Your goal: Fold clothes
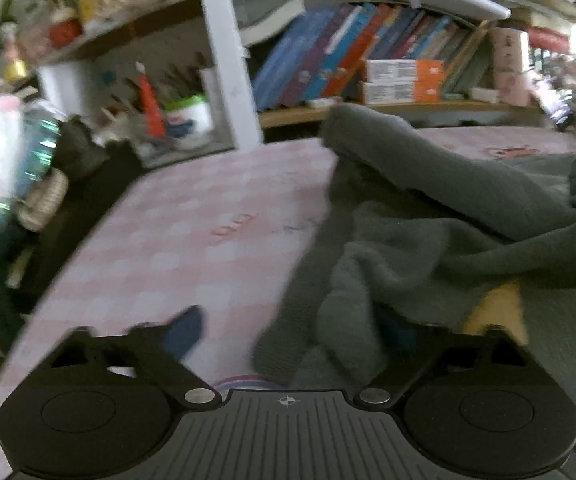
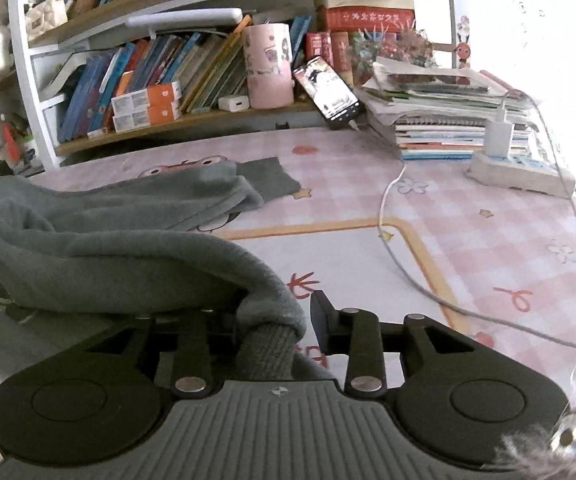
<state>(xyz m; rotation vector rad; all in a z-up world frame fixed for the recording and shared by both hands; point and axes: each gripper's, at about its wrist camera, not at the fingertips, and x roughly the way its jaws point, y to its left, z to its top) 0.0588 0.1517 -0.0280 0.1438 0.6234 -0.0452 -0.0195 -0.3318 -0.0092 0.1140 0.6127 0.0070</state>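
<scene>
A grey-green sweater (image 1: 447, 224) lies bunched on the pink checked table cover (image 1: 192, 224). My left gripper (image 1: 288, 332) is open; its left fingertip (image 1: 184, 332) rests over bare cover, and the sweater's ribbed hem lies between the jaws, with its right finger buried in the folds. In the right wrist view the sweater (image 2: 108, 256) drapes over my right gripper (image 2: 280, 320). The jaws stand apart, with a ribbed cuff (image 2: 266, 352) lying between them, not pinched. One sleeve (image 2: 268, 178) stretches toward the shelf.
A bookshelf with books (image 2: 160, 76) runs along the back. A phone (image 2: 329, 90) leans there, a white cable (image 2: 391, 224) crosses the cover, and a book stack (image 2: 447, 120) with a power strip (image 2: 519, 172) stands at right. A pen cup (image 1: 188, 116) stands left.
</scene>
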